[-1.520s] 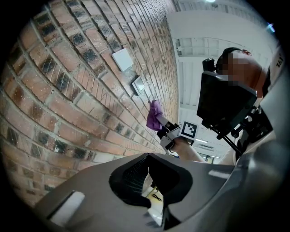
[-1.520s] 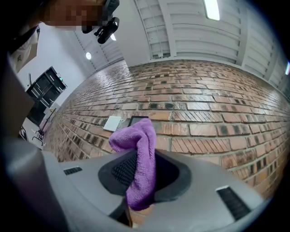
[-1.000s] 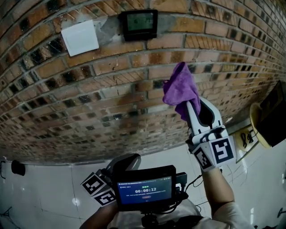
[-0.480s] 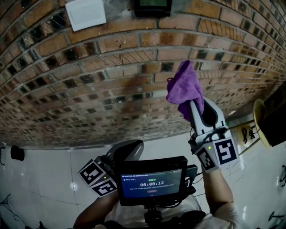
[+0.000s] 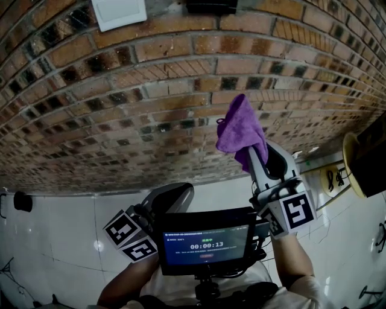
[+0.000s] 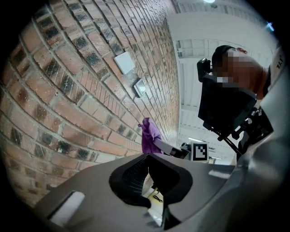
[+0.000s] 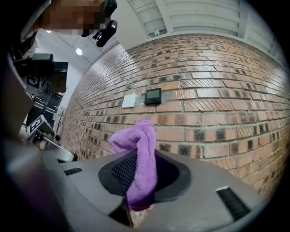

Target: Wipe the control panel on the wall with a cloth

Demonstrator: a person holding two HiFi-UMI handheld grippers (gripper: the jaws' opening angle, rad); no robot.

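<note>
The right gripper (image 5: 256, 156) (image 7: 140, 183) — clamped on a purple fleecy cloth (image 5: 240, 128) (image 7: 143, 156) — is well below the black rectangular control panel (image 5: 211, 6) (image 7: 153, 95), slightly to its right.

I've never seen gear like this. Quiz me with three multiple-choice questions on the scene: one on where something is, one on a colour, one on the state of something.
1. Facing the brick wall, where is the dark control panel relative to the white plate?
A. To its right
B. Directly below it
C. To its left

2. What colour is the cloth?
A. Yellow
B. Purple
C. White

3. What state is the cloth in?
A. Lying on the floor
B. Draped over the panel
C. Clamped in the right tool

Answers:
1 A: the right gripper view shows the panel just right of the plate.
2 B: the cloth is purple in every view.
3 C: the tool's jaws are closed on the cloth, which sticks up between them, below the panel.
</note>
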